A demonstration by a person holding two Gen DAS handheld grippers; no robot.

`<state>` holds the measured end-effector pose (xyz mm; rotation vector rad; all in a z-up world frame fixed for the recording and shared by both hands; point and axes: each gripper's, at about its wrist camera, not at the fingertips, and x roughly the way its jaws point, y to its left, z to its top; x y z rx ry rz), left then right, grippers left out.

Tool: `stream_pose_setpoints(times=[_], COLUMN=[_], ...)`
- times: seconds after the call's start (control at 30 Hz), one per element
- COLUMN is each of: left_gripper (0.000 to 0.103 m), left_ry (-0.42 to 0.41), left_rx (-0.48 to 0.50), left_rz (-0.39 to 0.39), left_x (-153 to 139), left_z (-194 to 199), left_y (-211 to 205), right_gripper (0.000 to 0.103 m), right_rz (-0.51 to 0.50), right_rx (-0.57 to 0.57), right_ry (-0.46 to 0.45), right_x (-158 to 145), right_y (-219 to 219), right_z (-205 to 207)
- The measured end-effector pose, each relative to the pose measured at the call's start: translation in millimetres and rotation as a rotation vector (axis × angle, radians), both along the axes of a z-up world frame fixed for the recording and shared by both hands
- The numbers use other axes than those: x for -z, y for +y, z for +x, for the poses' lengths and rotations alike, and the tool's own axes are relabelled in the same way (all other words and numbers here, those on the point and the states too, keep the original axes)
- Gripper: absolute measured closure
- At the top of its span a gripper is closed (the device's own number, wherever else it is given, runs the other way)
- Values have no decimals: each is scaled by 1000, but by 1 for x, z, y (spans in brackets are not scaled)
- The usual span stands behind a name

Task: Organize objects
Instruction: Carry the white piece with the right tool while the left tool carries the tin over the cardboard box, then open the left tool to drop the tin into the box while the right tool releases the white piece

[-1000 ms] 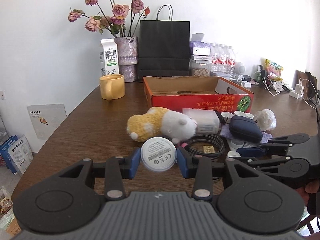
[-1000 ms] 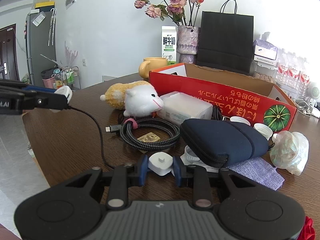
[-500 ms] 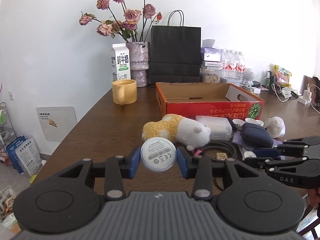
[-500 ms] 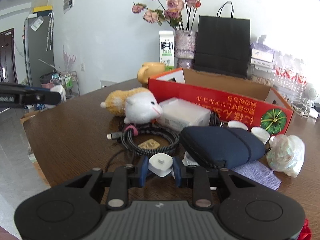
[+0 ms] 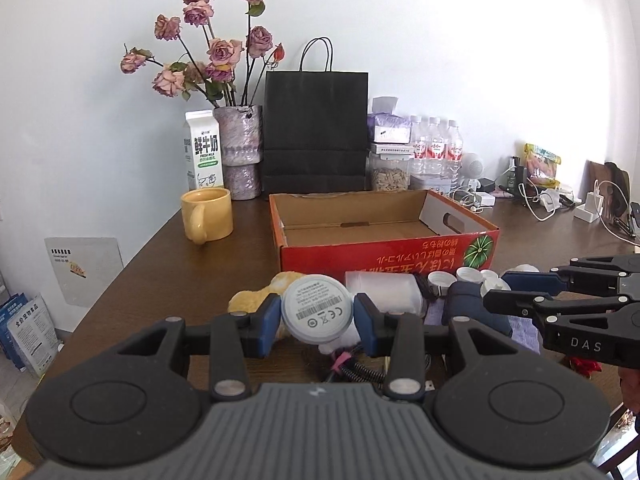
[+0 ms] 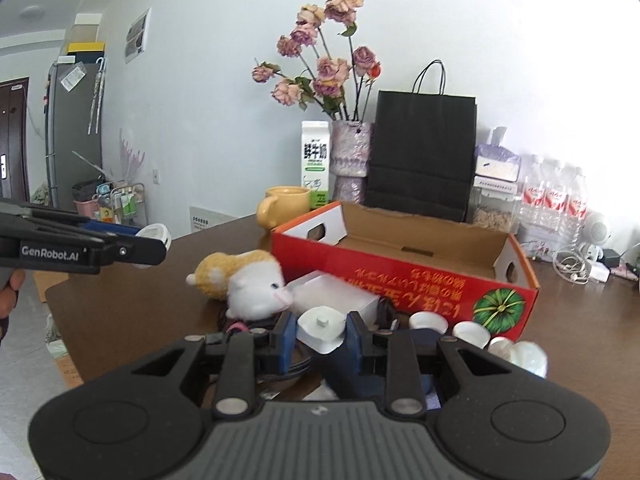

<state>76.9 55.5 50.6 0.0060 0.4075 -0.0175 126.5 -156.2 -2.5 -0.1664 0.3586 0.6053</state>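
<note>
left claw (image 5: 317, 317) tilted slightly down, gripping round puck (image 5: 317, 312) | right claw (image 6: 321, 334) likewise, gripping white plug (image 6: 321, 327)

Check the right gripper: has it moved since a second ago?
Yes. The right gripper, shut on a white plug, has risen: the red box sits lower in its view and its floor now shows.

Two claws are counted: the left claw (image 5: 317, 317) and the right claw (image 6: 321, 337); one white disc (image 5: 317, 310) and one white plug (image 6: 321, 328) are seen; one red cardboard box (image 5: 384, 256), one plush toy (image 6: 248, 282), one yellow mug (image 5: 207, 215), one milk carton (image 5: 203, 152), one vase (image 5: 240, 152) and one black paper bag (image 5: 316, 128) are counted on the worktop (image 5: 160, 272); the water bottles (image 5: 436, 152) cannot be counted exactly.
</note>
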Motion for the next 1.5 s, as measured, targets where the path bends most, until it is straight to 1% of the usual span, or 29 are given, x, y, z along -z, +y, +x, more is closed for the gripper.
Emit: stream_pose_setpoints(times=[0.17,0.4,0.5,0.73,0.9,0.93,0.97,1.0,1.03,1.07,1.1,1.13,1.23,1.5], left_gripper=[62,62,62,62,62,58,40,26,0,0,0,0,0,0], left_ry=[-7,-21,-9,21,65,71,78,81,73,55,49,52,60,60], left_rx=[10,15,13,-13,-23,-27,-31,-36,-45,-62,-71,-74,-82,-90], left_rz=[-6,-11,-26,-41,-34,-34,-34,-35,-35,-32,-24,-22,-33,-19], left_x=[-5,-15,-16,-10,-1,1,3,4,4,5,4,4,4,-1], left_z=[33,96,127,191,225,230,234,236,237,236,237,238,239,224], left_y=[-11,-24,-28,-33,-38,-39,-39,-39,-39,-39,-38,-38,-35,-37], right_gripper=[77,77,77,77,76,76,71,63,40,17,10,5,1,0], right_rz=[-15,-36,-46,-67,-84,-88,-90,-93,-95,-98,-102,-105,-109,-94], right_rx=[38,84,92,97,94,95,100,105,108,112,114,116,121,129], right_ry=[-30,-23,-7,60,115,124,131,137,138,135,127,123,127,101], right_x=[-15,-31,-34,-25,-10,-7,-5,-2,0,2,3,4,3,-7], right_y=[-11,-20,-19,-10,-1,0,1,2,3,3,4,4,4,0], right_z=[28,93,124,189,223,227,231,235,237,239,239,239,239,223])
